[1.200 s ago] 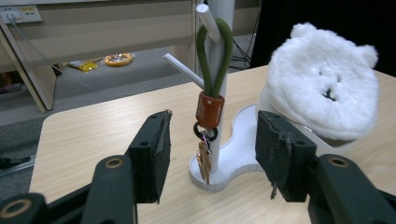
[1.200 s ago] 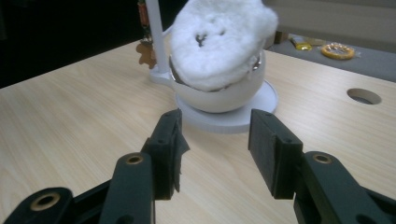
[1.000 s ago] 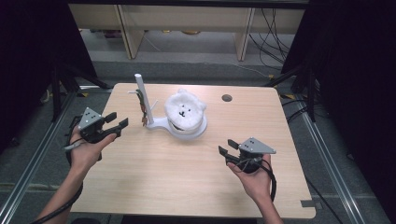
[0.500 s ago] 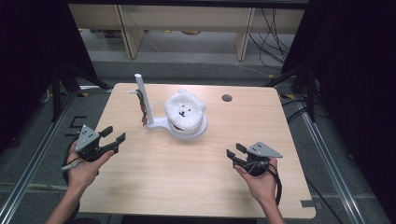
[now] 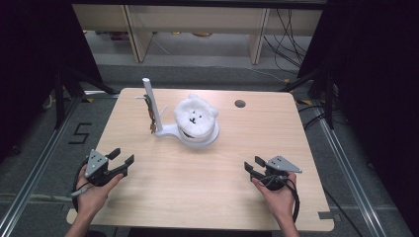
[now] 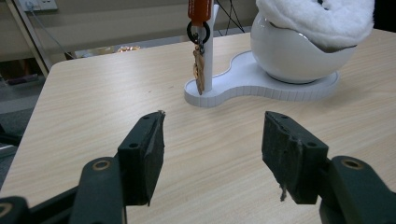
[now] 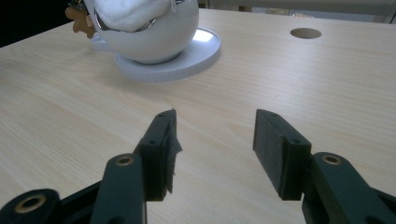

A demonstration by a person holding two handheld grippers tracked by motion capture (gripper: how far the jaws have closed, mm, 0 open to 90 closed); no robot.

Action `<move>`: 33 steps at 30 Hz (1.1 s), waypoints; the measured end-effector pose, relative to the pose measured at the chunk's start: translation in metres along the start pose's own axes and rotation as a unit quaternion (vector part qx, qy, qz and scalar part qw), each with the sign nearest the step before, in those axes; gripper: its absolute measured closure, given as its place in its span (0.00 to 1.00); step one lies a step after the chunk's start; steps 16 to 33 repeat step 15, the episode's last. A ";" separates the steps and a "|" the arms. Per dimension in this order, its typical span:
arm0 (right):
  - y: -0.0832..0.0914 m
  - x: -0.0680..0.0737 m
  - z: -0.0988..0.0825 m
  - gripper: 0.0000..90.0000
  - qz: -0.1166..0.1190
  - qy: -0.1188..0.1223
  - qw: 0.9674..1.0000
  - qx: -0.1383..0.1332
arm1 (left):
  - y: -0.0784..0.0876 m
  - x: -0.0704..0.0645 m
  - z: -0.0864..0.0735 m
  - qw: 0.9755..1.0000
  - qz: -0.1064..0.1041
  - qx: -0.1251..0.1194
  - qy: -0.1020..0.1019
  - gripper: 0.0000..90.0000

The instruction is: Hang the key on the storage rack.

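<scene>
Both hands are resting low near the front edge of the table, and nothing is being worked on yet. The left gripper and the right gripper are each standing wide apart with bare wood between the pads; their jaws have just been opening further, gripping nothing. Well ahead of both tools, between their lines of aim, the white stand is sitting untouched. Its round bowl is cradling a fluffy white plush with a small stitched face, and from its upright post a brownish keychain is hanging on a dark ring. I judge everything is still left to do.
</scene>
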State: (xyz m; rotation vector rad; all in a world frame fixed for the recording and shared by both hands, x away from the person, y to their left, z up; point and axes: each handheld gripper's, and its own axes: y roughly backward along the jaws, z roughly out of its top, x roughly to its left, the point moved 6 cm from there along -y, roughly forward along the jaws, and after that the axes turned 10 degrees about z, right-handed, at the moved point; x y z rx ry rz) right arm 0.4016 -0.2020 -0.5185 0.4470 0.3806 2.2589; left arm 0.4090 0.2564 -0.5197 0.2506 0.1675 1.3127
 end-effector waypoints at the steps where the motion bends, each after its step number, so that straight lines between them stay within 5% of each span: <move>1: 0.000 0.000 -0.002 0.56 -0.002 -0.006 1.000 -0.001 | 0.000 -0.001 -0.003 1.000 0.001 0.002 0.002 0.43; 7: -0.001 -0.001 -0.008 0.57 -0.007 -0.020 0.999 -0.034 | 0.000 -0.008 -0.011 1.000 -0.001 -0.002 0.006 0.41; 15: -0.002 0.001 -0.014 0.57 -0.012 -0.007 0.999 -0.046 | 0.002 -0.010 -0.016 1.000 0.000 -0.009 0.005 0.40; 33: -0.002 0.001 -0.014 0.57 -0.012 -0.007 0.999 -0.046 | 0.002 -0.010 -0.016 1.000 0.000 -0.009 0.005 0.40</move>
